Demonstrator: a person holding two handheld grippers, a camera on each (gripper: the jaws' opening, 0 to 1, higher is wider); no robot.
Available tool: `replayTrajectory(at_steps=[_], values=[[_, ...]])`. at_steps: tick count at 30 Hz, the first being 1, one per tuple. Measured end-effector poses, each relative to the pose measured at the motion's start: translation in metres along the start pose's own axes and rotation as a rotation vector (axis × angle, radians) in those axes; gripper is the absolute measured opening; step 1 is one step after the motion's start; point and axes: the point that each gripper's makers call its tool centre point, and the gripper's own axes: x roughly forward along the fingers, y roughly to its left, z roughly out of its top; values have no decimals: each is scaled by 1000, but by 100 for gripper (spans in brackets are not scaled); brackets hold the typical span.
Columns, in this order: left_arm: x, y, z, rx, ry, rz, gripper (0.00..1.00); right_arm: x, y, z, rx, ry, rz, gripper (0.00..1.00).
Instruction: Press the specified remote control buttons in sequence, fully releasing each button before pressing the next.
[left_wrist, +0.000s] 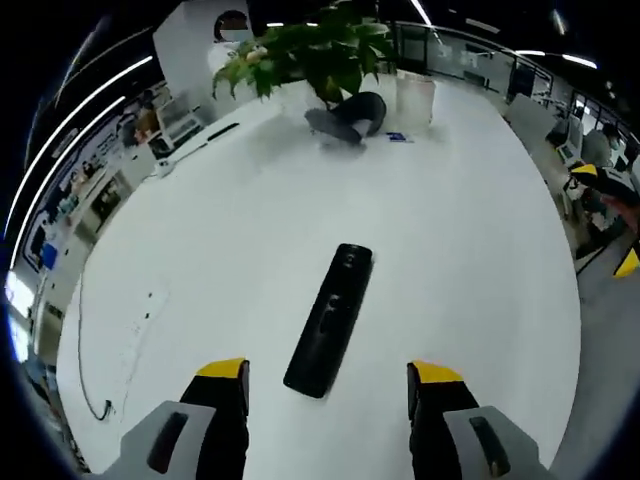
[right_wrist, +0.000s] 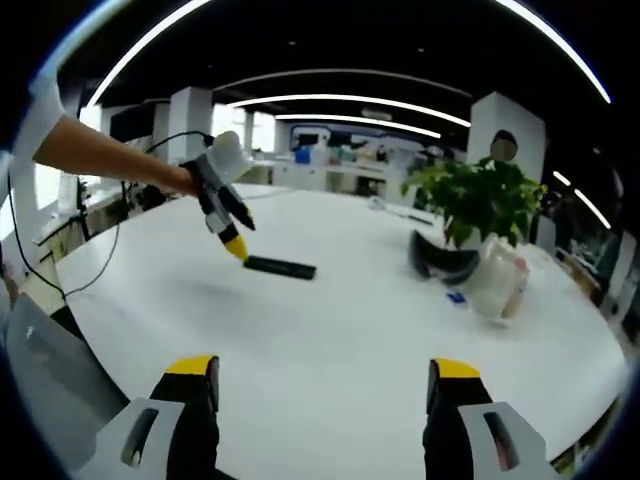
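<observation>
A long black remote control (left_wrist: 331, 319) lies flat on the white table (left_wrist: 450, 260), pointing away from me. My left gripper (left_wrist: 327, 378) hangs open just above its near end, one yellow-tipped jaw on each side. From the right gripper view the same remote (right_wrist: 280, 267) lies far off on the table, with the left gripper (right_wrist: 234, 243) held by a person's hand tilted down over its left end. My right gripper (right_wrist: 325, 373) stands open above the near part of the table, nothing between its jaws.
A potted green plant (left_wrist: 320, 50) with a dark pot (left_wrist: 350, 117) stands at the far side, a white container (right_wrist: 497, 278) and a small blue item (right_wrist: 455, 296) beside it. A thin cable (left_wrist: 120, 350) lies on the table's left. Office desks surround the table.
</observation>
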Motion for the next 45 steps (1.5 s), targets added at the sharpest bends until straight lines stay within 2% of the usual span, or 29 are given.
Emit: replayTrajectory(at_steps=[7, 11, 13, 15, 19, 23, 25, 31, 34, 42, 45], values=[[24, 3, -1, 36, 74, -88, 65, 1, 1, -1, 0, 10, 7, 84], [37, 13, -5, 70, 118, -60, 64, 1, 2, -2, -2, 16, 10, 84], [42, 15, -8, 41, 135, -74, 63, 2, 1, -3, -2, 19, 10, 84], [46, 18, -10, 52, 143, -68, 62, 2, 1, -4, -1, 23, 10, 84], [50, 19, -15, 53, 162, -85, 61, 2, 1, -4, -6, 25, 9, 83], [50, 21, -13, 39, 160, -102, 63, 3, 1, -6, -6, 36, 11, 83], [51, 16, -14, 29, 163, -133, 63, 3, 1, -6, -7, 38, 10, 83], [50, 17, -15, 61, 179, -131, 61, 3, 1, -6, -10, 39, 6, 83], [49, 17, -15, 76, 170, -136, 56, 3, 1, -5, -10, 33, 4, 82], [47, 6, -13, 91, 179, -125, 24, 2, 0, -3, -10, 20, 3, 82], [47, 5, -16, 120, 170, -119, 23, 1, 1, -3, -13, 18, 3, 82]])
